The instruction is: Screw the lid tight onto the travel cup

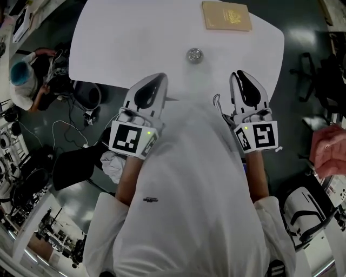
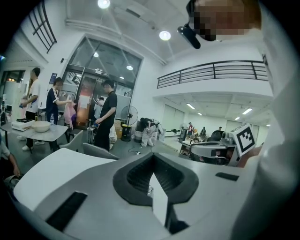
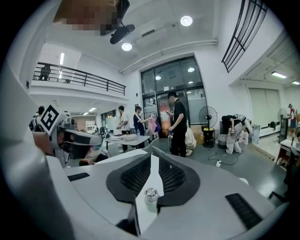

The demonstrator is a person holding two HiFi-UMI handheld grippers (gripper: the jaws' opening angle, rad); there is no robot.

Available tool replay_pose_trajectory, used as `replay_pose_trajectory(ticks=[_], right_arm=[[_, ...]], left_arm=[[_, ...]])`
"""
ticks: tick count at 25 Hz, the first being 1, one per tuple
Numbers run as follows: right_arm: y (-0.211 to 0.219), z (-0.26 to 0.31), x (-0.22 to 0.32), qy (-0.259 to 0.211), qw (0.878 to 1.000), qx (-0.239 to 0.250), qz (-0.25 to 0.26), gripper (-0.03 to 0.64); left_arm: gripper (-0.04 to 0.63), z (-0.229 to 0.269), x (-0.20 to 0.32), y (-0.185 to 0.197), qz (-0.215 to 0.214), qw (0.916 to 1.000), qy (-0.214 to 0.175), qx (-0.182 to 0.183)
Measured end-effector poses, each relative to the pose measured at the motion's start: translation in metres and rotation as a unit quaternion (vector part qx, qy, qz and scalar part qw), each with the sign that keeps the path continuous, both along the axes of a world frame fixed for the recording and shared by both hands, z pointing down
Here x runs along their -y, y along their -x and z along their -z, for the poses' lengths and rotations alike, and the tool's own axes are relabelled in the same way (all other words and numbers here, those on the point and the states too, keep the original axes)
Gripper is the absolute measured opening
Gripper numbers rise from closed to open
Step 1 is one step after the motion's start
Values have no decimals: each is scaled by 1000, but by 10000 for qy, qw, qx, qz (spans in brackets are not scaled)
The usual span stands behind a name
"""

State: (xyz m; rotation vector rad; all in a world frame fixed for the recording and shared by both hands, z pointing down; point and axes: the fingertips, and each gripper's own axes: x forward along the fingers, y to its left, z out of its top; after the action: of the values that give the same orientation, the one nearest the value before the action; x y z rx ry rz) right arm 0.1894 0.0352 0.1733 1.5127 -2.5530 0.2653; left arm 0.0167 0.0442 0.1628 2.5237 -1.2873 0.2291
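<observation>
The travel cup [image 1: 194, 54] stands upright on the white table [image 1: 135, 43], beyond both grippers, and a shiny round top shows from above. My left gripper [image 1: 161, 77] and right gripper [image 1: 238, 74] are held close to the person's chest, short of the table's near edge. Both are shut with nothing between the jaws. In the right gripper view the cup [image 3: 150, 197] shows small in the notch behind the shut right gripper [image 3: 153, 158], pale with a silvery cap. In the left gripper view the left gripper [image 2: 153, 157] is shut, and only a sliver of the cup [image 2: 148, 190] shows.
A tan flat book [image 1: 226, 15] lies at the table's far edge. A seated person [image 1: 24, 81], cables and gear fill the floor at left, with an office chair [image 1: 319, 76] at right. A hand [image 1: 328, 151] shows at the right edge. Several people [image 3: 178, 122] stand far off in the hall.
</observation>
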Motion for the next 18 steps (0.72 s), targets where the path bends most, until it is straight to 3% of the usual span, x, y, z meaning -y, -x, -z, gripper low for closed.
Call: replay_pose_trajectory(ticks=[5,9,18], right_arm=[[11,9,3,-115,9995,69,277,28],[20,8,-1,-197,9981,-179,554,28],[4,3,-3,-107,9992,-189,325,28]], left_arm=[[3,-3,-2,-10,-134,9999,-13,8],[3,-5,-4,-20,-207,9998,57,24],[3,-5,-2,-27,-253,9996,78,46]])
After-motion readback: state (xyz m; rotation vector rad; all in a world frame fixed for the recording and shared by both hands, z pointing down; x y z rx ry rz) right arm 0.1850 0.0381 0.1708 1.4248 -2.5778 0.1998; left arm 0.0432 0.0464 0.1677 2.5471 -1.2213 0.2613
